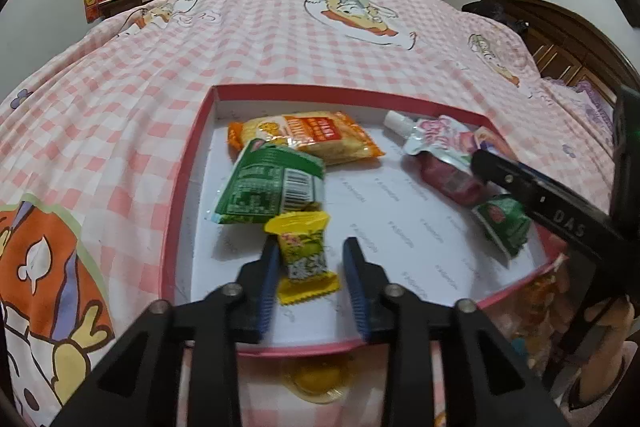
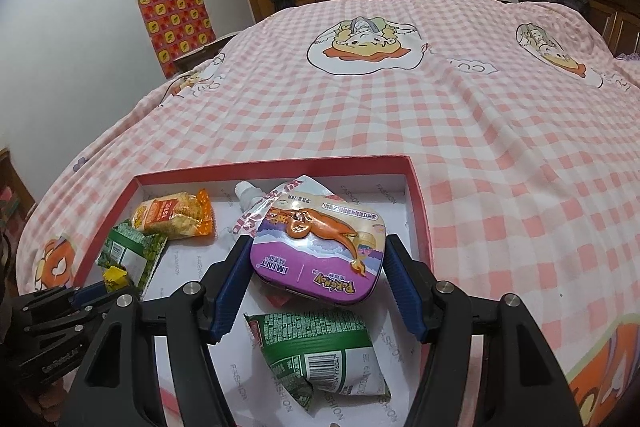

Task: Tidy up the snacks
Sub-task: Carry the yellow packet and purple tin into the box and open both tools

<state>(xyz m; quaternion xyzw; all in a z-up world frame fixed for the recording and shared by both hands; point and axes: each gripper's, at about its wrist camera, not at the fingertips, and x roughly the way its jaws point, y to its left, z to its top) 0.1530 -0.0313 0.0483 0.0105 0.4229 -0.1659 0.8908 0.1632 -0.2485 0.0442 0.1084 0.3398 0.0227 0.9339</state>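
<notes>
While the right gripper (image 2: 318, 273) holds the purple tin (image 2: 320, 255) over the red box (image 2: 420, 211), lower it gently (left gripper (image 1: 310, 267), jaws apart, straddles a yellow candy (image 1: 306, 255)).

A purple mint tin (image 2: 320, 259) is clamped between the blue pads of the right gripper (image 2: 318, 279) above the red-rimmed box (image 2: 276, 163). A green packet (image 2: 320, 355) is seen at 6 o'clock of the tin, an orange packet (image 2: 172, 215) at 10 o'clock. The left gripper (image 2: 96, 291) is located at 9 o'clock, beside a yellow candy (image 2: 114, 277).
</notes>
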